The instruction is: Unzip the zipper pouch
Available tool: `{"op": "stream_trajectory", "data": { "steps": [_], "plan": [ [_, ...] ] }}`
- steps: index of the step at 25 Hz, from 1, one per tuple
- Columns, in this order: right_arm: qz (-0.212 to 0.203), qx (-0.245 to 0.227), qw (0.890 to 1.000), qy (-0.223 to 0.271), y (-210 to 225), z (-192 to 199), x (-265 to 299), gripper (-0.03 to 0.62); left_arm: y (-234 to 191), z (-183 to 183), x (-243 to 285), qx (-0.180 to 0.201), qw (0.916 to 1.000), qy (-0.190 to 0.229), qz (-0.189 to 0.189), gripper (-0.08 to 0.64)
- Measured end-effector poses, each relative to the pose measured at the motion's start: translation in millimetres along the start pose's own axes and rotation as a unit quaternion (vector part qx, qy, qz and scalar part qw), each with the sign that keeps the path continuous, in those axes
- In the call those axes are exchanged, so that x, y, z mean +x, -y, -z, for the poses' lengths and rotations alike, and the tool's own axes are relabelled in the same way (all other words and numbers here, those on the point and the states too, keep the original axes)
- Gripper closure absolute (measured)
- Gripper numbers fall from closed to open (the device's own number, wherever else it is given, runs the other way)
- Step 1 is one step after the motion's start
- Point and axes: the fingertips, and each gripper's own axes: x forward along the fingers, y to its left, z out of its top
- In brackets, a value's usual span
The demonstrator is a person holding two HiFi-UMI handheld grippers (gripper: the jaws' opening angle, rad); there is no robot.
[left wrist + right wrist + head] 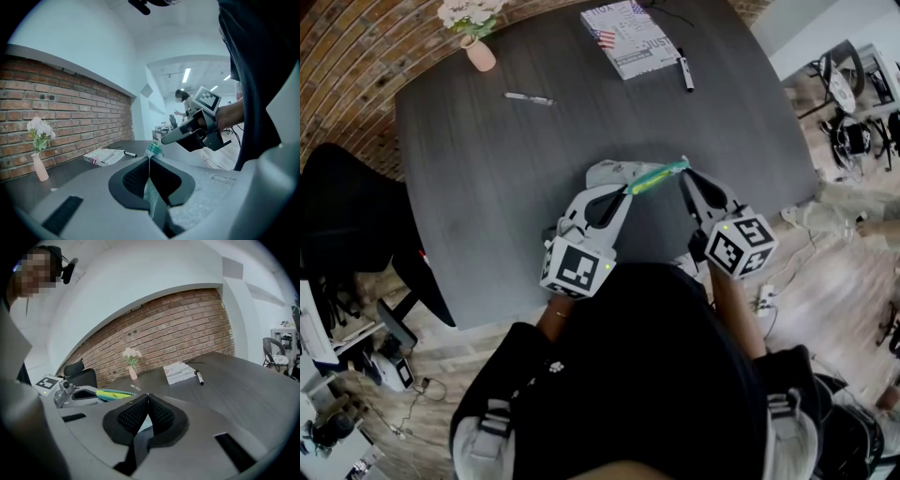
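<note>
A green and yellow zipper pouch (pixel 657 176) hangs in the air over the near part of the dark table (pixel 487 187), stretched between my two grippers. My left gripper (pixel 626 190) is shut on the pouch's left end; in the left gripper view the pale teal fabric (pixel 151 180) is pinched between the pads. My right gripper (pixel 684 174) is shut at the pouch's right end, its tip meeting the pouch there. The pull itself is too small to make out. In the right gripper view the pouch (pixel 115 393) runs from the left gripper (pixel 75 394) toward my closed right gripper (pixel 147 395).
On the table's far side lie a book (pixel 628 37), a black marker (pixel 685 68) and a pen (pixel 529 97); a pink vase with flowers (pixel 476 47) stands at the far left. A black chair (pixel 347 216) is left of the table. Cables and gear crowd the floor at right.
</note>
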Motion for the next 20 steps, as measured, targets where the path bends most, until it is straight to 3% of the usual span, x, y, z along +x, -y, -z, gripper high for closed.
{"op": "stream_trajectory", "data": {
  "steps": [20],
  "plan": [
    [0.032, -0.012, 0.999, -0.009, 20, 4, -3, 0.592, -15, 5, -17, -0.042, 0.9989, 0.003, -0.02, 0.555]
  ]
}}
